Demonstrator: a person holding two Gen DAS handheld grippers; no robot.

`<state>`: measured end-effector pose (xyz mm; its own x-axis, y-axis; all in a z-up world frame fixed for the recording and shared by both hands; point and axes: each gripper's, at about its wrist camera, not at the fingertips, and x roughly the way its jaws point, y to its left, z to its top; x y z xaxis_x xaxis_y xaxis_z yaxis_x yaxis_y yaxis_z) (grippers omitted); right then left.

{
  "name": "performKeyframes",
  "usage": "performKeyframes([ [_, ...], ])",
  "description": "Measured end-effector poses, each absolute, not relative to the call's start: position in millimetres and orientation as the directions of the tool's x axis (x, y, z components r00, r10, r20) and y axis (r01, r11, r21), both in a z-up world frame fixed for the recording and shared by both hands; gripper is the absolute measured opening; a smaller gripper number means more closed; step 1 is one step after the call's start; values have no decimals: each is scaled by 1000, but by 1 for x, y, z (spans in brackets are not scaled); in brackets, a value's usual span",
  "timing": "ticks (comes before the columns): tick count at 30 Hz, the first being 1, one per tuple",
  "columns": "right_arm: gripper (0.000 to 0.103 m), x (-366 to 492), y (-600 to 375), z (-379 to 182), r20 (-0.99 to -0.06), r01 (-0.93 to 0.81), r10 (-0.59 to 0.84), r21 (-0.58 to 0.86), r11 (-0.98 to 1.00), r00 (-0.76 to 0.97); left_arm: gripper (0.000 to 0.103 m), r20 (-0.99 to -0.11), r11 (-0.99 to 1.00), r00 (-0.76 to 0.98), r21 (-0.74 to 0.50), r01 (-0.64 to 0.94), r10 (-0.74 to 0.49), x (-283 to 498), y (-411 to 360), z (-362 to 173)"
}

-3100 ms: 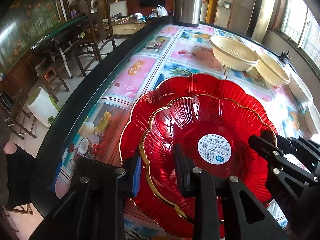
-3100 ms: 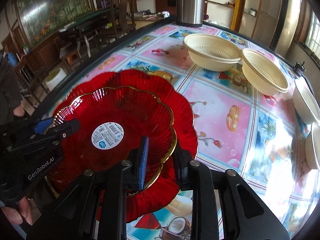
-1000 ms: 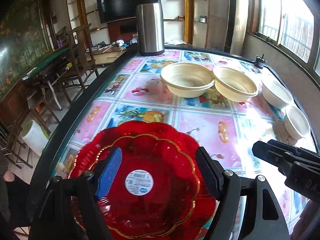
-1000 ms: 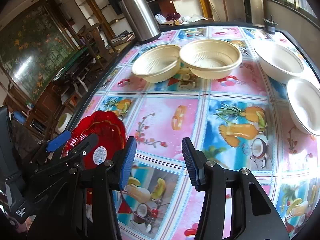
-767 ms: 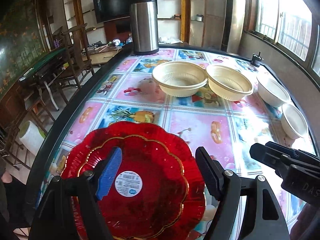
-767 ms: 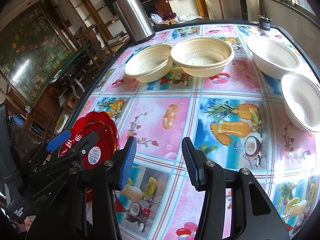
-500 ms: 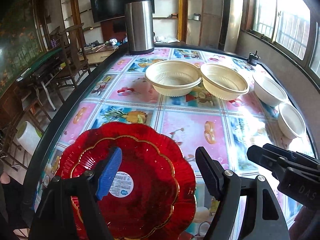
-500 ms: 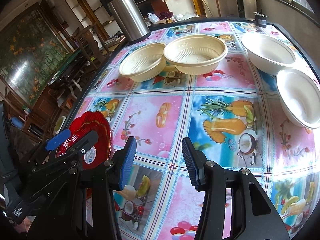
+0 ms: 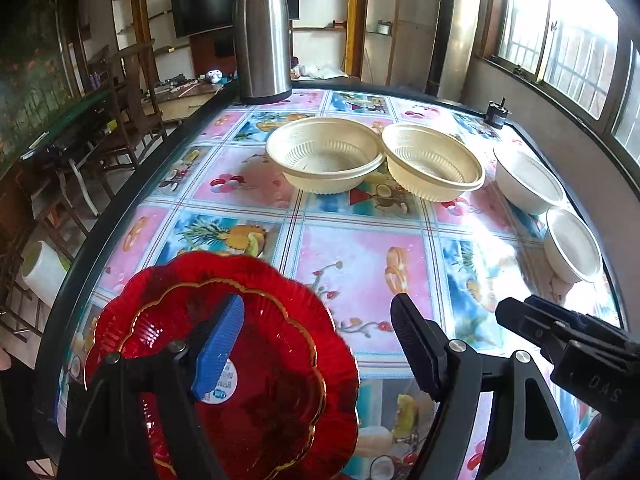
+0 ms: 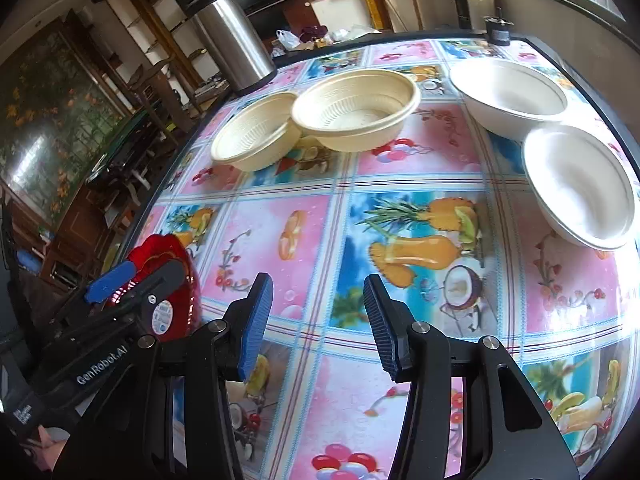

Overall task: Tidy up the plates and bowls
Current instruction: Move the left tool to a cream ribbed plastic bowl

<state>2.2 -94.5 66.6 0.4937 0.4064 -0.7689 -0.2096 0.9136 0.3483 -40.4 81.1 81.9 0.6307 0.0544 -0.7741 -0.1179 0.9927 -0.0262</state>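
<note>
Left-wrist view has both tongs spread and empty — left gripper [image 9: 316, 338] over the red plates [image 9: 256, 360] stacked at seven o'clock, bowls [image 9: 326, 154] at twelve — so a careless sweep could likely nudge the stack off the table [image 9: 360, 248] edge.

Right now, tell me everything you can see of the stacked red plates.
The red plates are two scalloped, ribbed, translucent glass-like dishes, the smaller gold-rimmed one nested upright in the larger. A round white barcode sticker sits at the centre. They rest flat on the fruit-print tablecloth by the table's near left edge. The left gripper is open above them, not touching.
</note>
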Motion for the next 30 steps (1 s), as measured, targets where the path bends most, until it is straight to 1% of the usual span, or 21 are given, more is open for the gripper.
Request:
performKeyframes([
  [6, 47, 8, -103, 63, -770, -183, 403, 361, 914, 494, 76, -783, 986, 618, -43, -162, 67, -21, 99, 88],
  [13, 47, 30, -86, 61, -760, -199, 447, 402, 894, 471, 76, -812, 978, 580, -57, -201, 72, 11, 122, 88],
  [18, 48, 56, -63, 64, -748, -215, 470, 420, 882, 468, 76, -832, 975, 553, -76, -210, 54, 39, 141, 90],
  [22, 48, 85, -41, 61, -731, -216, 509, 463, 859, 454, 76, -834, 974, 546, -52, -222, 80, 69, 155, 93],
  [25, 48, 105, -27, 58, -726, -208, 521, 482, 851, 449, 76, -847, 971, 528, -80, -226, 53, 94, 167, 89],
  [30, 48, 135, -7, 50, -729, -180, 513, 489, 854, 453, 76, -848, 978, 528, -76, -195, 39, 128, 174, 82],
])
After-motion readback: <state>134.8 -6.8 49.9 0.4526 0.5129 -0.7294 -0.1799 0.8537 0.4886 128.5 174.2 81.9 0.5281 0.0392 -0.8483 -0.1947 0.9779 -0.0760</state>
